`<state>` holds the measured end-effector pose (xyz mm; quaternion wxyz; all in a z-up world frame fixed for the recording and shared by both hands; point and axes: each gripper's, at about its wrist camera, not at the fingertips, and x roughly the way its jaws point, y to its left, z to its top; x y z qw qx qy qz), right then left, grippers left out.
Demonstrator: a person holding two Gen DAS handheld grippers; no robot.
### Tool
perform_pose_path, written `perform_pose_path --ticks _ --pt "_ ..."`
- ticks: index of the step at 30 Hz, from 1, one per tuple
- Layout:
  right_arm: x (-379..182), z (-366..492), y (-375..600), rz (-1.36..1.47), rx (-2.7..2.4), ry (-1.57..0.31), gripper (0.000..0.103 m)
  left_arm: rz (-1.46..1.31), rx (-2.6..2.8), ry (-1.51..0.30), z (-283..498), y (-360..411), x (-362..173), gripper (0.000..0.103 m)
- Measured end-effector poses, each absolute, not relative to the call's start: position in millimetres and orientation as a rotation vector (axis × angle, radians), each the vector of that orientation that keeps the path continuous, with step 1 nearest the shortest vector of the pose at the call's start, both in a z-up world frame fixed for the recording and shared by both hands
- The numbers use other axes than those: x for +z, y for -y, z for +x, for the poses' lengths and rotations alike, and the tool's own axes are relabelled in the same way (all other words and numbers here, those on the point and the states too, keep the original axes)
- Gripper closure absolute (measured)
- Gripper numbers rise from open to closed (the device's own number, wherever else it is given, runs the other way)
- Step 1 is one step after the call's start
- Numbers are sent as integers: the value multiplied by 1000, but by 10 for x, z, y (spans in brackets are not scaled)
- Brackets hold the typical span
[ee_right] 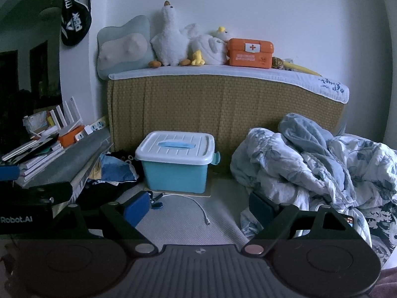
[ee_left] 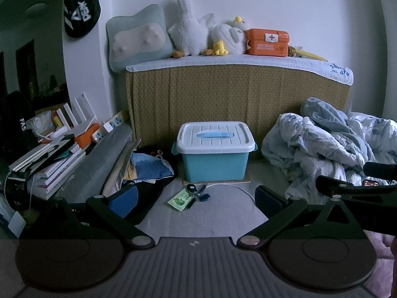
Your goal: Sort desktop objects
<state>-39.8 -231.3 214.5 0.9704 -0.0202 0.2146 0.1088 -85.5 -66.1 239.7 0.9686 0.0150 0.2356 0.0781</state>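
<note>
1. The lidded plastic storage box (ee_left: 215,159) is showing a turquoise body, a white lid and a light blue handle.
2. The crumpled quilt (ee_left: 320,146) is wearing a blue leaf print on white.
3. The first-aid case (ee_left: 268,42) is glowing orange, with a red cross on white.
4. The plush goose (ee_left: 188,29) is showing white fur and orange feet.
5. The woven panel (ee_left: 223,94) is looking straw-yellow.

Dim, bluish, fisheye-warped edges
</note>
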Motion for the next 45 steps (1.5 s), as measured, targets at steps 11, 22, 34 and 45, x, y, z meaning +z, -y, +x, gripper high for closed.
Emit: perform_pose_path --ticks 11,22,34,45 --pt "2146 -403 2321 -43 220 -434 13 34 151 -478 -861 689 2391 0" --pt "2141 -408 2306 -45 228 -435 13 32 149 -482 -858 674 2384 0" --pt "1970 -312 2317 -36 222 -462 13 41 137 -515 -609 736 2076 0" --pt "1436 411 2524 -15 266 -519 13 -14 143 -517 147 659 1444 0"
